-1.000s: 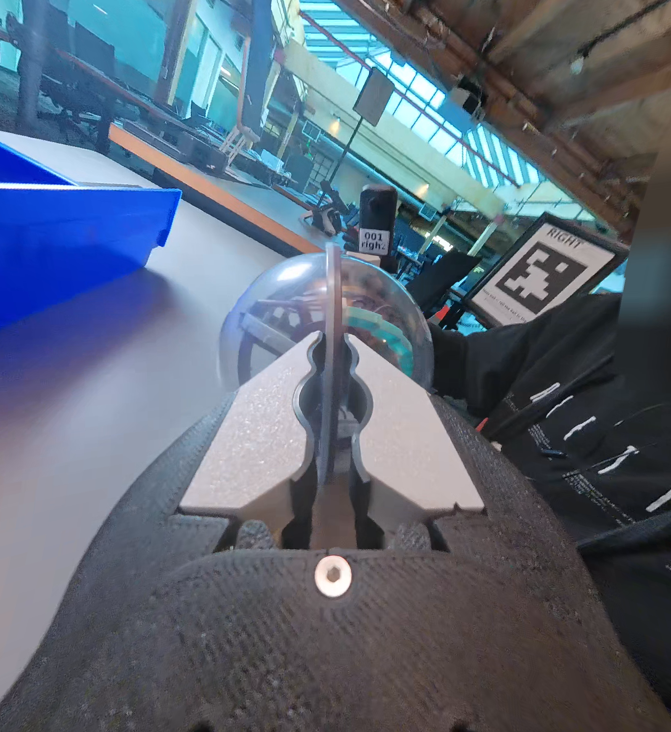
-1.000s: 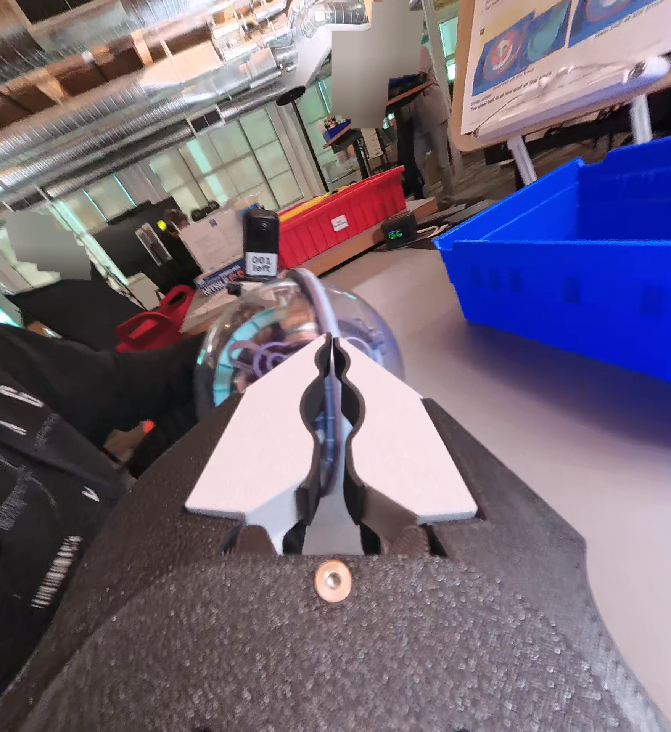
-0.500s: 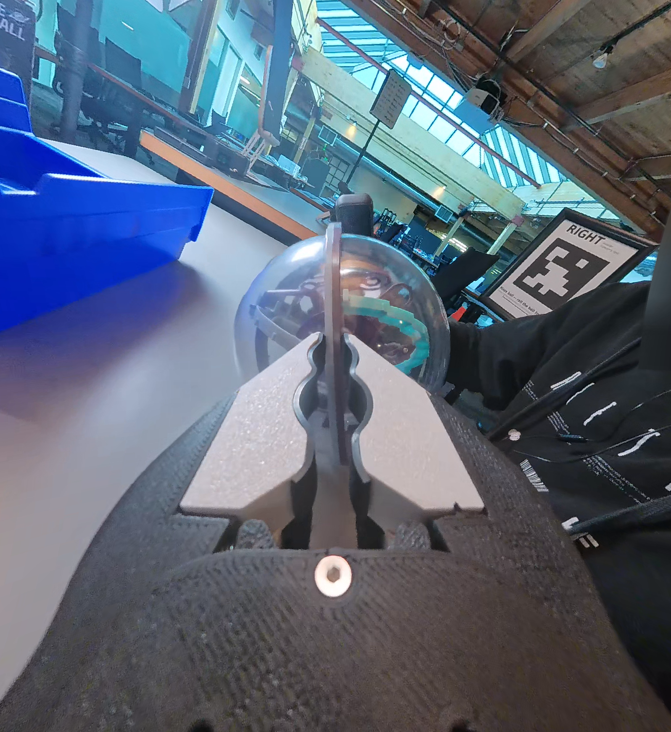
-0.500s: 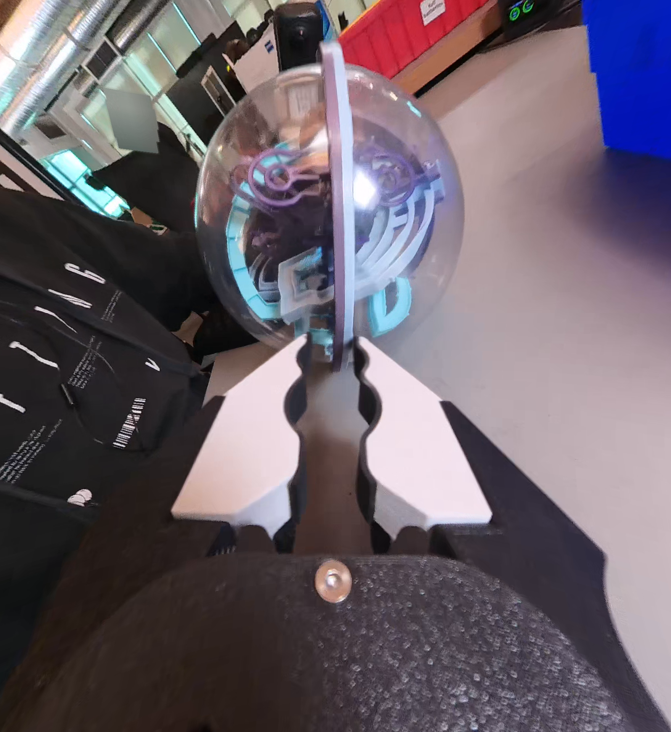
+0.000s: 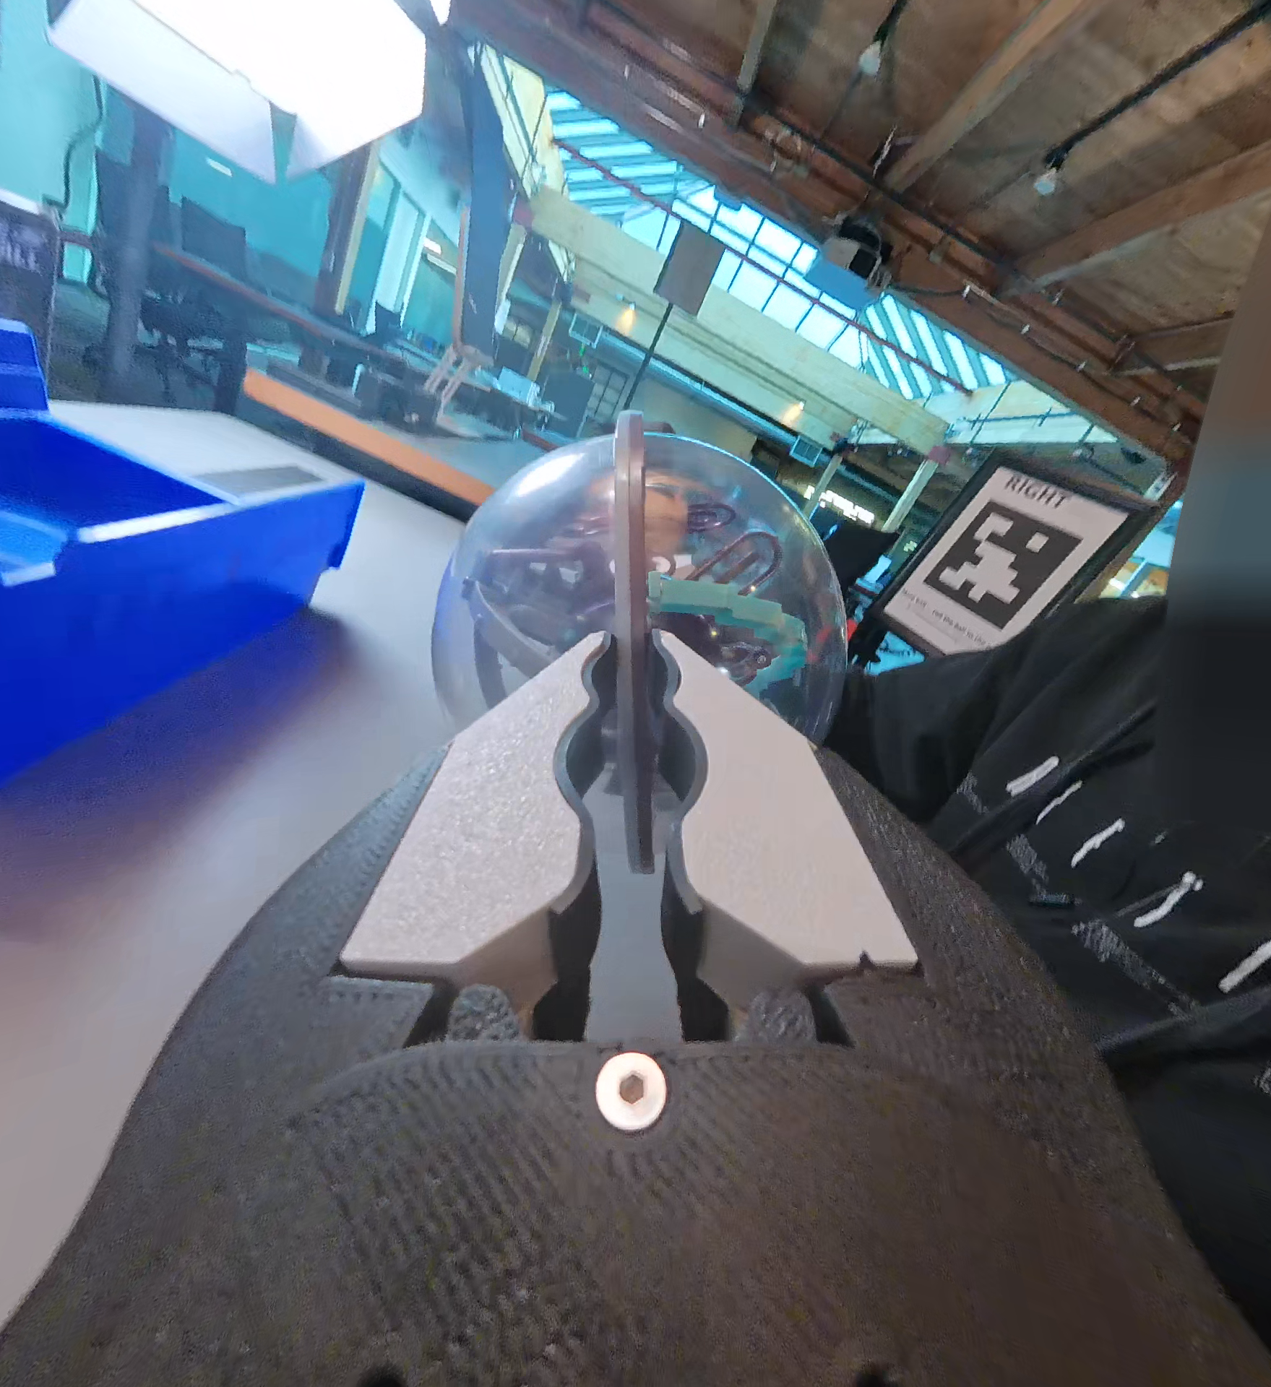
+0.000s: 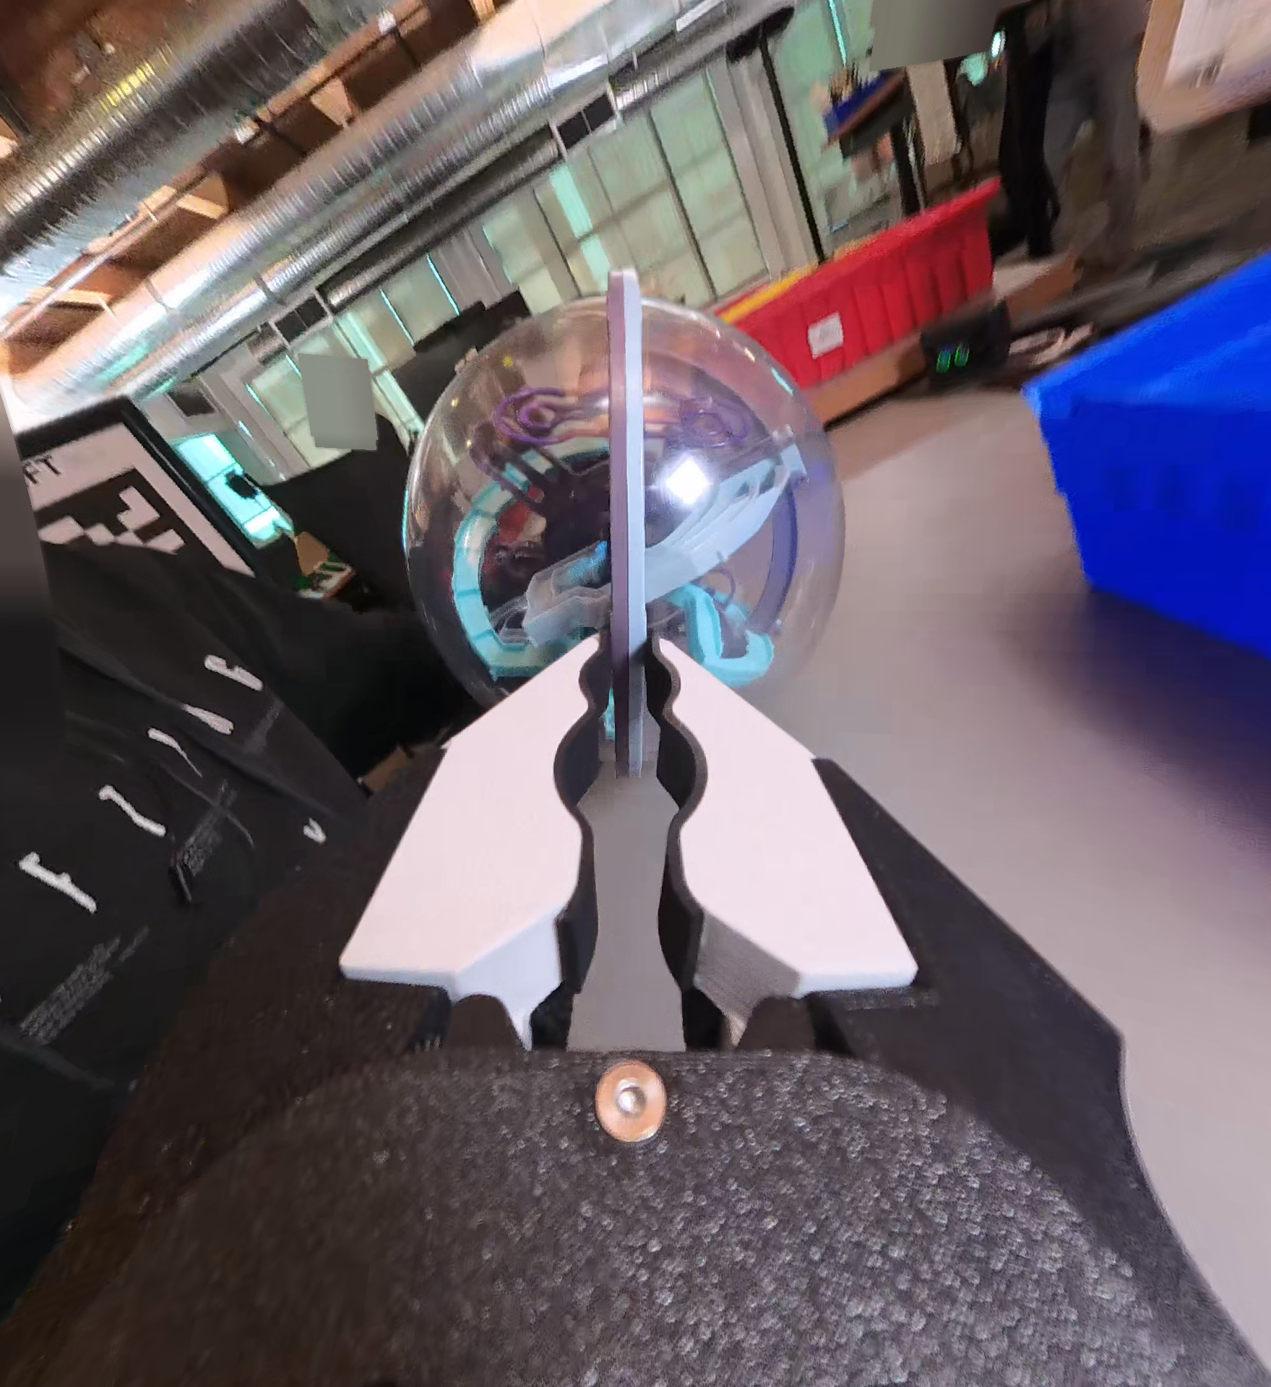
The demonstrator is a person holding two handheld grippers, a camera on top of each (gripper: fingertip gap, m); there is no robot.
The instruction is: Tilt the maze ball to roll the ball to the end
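The maze ball (image 5: pixel 730 585) is a clear sphere with teal, grey and purple tracks inside and a flat grey rim (image 5: pixel 628 540) around its middle. It hangs above the grey table (image 5: pixel 167 825). My left gripper (image 5: pixel 634 638) is shut on the rim, which runs deep between its fingers. In the right wrist view the maze ball (image 6: pixel 730 525) shows from the opposite side. My right gripper (image 6: pixel 628 645) is shut on the rim (image 6: pixel 626 450) there. I cannot make out the small ball inside.
A blue bin (image 5: pixel 91 570) stands on the table left of the maze ball; it shows at the right in the right wrist view (image 6: pixel 1203 488). A person's black sleeve (image 5: pixel 1067 750) lies close beside the ball. A black-and-white marker board (image 5: pixel 992 555) stands behind it.
My right gripper opened, slid back until only its tips were at the rim, then moved in and shut on the rim again. The left gripper kept its hold while the ball tilted.
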